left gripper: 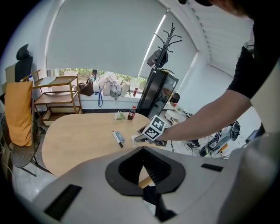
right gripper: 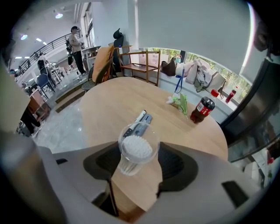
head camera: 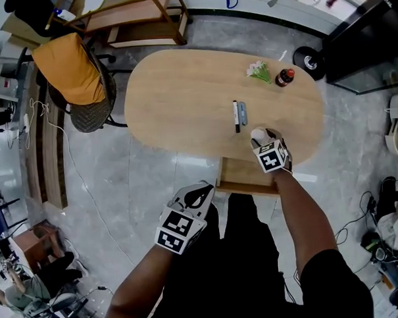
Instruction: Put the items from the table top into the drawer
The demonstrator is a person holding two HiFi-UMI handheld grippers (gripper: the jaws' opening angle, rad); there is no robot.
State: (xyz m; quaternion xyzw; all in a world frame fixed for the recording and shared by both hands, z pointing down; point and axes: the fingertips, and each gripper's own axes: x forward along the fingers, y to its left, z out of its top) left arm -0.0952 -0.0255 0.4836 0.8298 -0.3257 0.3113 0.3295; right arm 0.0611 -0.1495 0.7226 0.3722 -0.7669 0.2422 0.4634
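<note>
Cotton swabs are filling a clear cup (right gripper: 136, 148), and the right claw (right gripper: 134, 162) is clamping that cup from both sides, upright, with the white swab heads showing at its mouth. In the head view the cup (head camera: 257, 133) is sitting in the right claw (head camera: 264, 140) at the near edge of the oval wooden bench (head camera: 183, 96). I cannot tell whether its base is touching the wood. Just below that edge a wooden drawer (head camera: 244, 177) is standing pulled open, on the person's side of the bench.

The left claw (head camera: 199, 193) is hanging off the bench, to the left of the drawer and over the grey floor. Its jaws are lying together with nothing between them, as the left gripper view shows (left gripper: 143, 169).

Other items are lying farther out on the bench. A black-and-white marker (head camera: 236, 116) is resting just beside a blue-grey stick-shaped item (head camera: 243, 112), near the middle. Toward the far right end, a dark bottle (head camera: 285, 77) with a red cap is standing next to a small green and white bundle (head camera: 258, 70). A chair draped with orange cloth (head camera: 68, 68) is standing beyond the bench's left end.
</note>
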